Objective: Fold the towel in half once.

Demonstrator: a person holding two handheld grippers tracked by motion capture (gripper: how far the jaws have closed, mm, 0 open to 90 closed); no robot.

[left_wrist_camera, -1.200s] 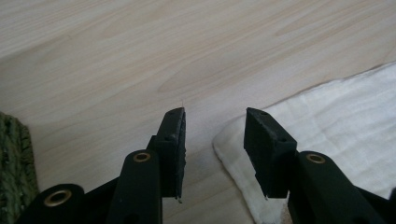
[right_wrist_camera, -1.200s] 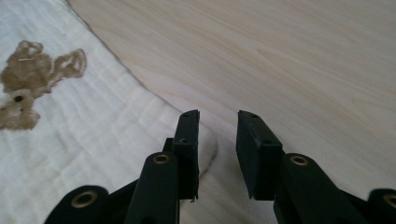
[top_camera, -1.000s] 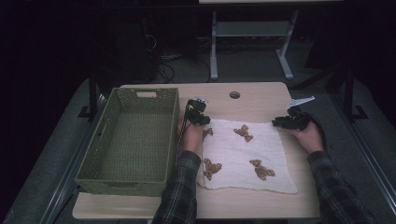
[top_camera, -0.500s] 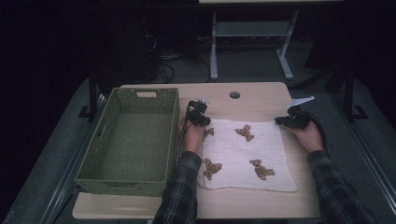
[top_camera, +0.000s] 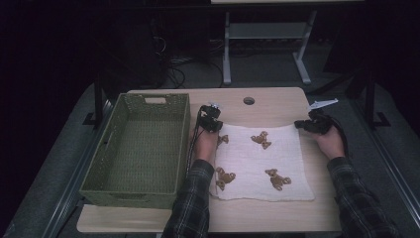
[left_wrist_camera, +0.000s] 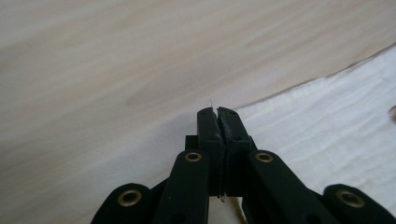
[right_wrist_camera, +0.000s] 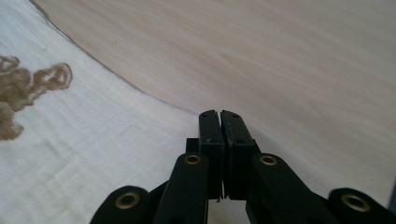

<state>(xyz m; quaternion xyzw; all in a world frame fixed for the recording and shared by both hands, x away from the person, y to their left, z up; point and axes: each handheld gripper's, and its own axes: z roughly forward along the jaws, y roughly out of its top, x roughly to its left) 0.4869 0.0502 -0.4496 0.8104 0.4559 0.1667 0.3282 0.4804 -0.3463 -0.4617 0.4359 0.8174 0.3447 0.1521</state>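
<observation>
We see one white cloth with bears, pinched at both far corners

From largest to smallest we count one wooden worktop (top_camera: 277, 218), one empty green woven basket (top_camera: 136, 148) left of the cloth, and one white, finely ribbed cloth (top_camera: 257, 166) lying flat with four brown bears on it. The left gripper (top_camera: 210, 121) has just been closing and is clamped on the far left corner; the right gripper (top_camera: 312, 125) is clamped on the far right corner.
</observation>
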